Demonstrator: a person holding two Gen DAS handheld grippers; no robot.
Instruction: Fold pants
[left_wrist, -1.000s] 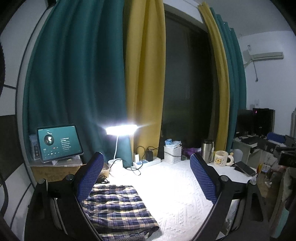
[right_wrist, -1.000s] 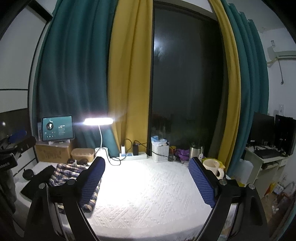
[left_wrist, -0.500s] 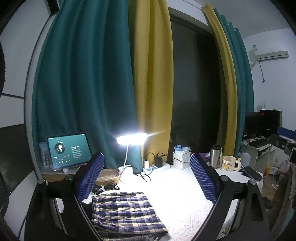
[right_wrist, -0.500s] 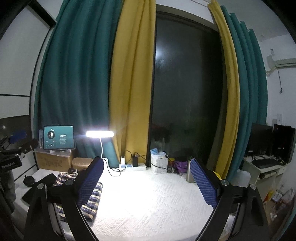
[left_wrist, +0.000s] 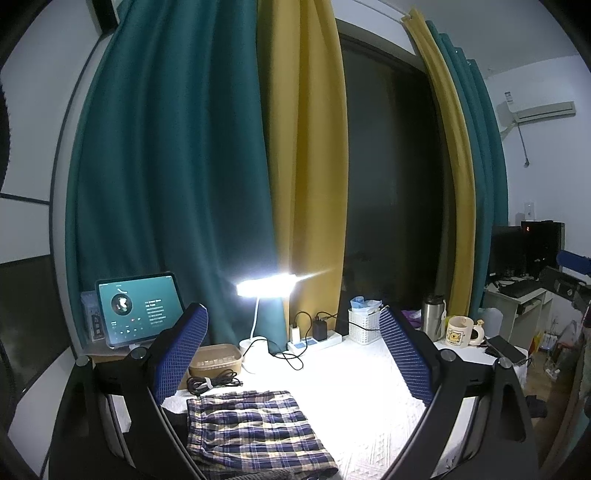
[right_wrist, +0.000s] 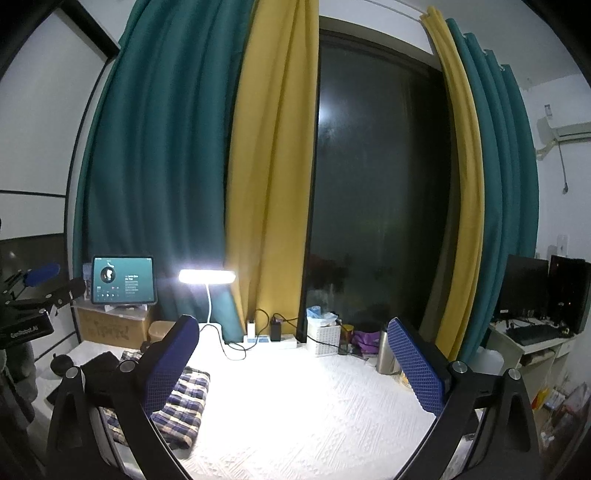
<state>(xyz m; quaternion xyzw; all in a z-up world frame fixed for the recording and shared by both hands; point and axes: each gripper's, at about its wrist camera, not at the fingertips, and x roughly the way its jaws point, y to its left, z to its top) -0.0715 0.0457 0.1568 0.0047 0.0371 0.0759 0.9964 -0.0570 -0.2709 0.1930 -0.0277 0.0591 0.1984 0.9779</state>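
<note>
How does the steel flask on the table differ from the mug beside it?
The steel flask is tall, narrow and plain metal; the mug is short, wide and cream-coloured. The mug carries a yellow cartoon bear picture and a side handle, while the flask shows neither. The flask is capped by a dark lid; the mug is open on top. Both stand upright at the far right of the white-covered table.

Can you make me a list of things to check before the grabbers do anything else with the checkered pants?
1. Plaid pants lie folded flat on the white table cover: ok.
2. Left gripper open, nothing between its pads: ok.
3. Right gripper jaws opening, nothing between them: ok.
4. Black cable lies close behind the pants, may snag: not ok.
5. Desk lamp is on, the table is lit: ok.
6. Near edge of the pants runs out of view: cannot tell.
</note>
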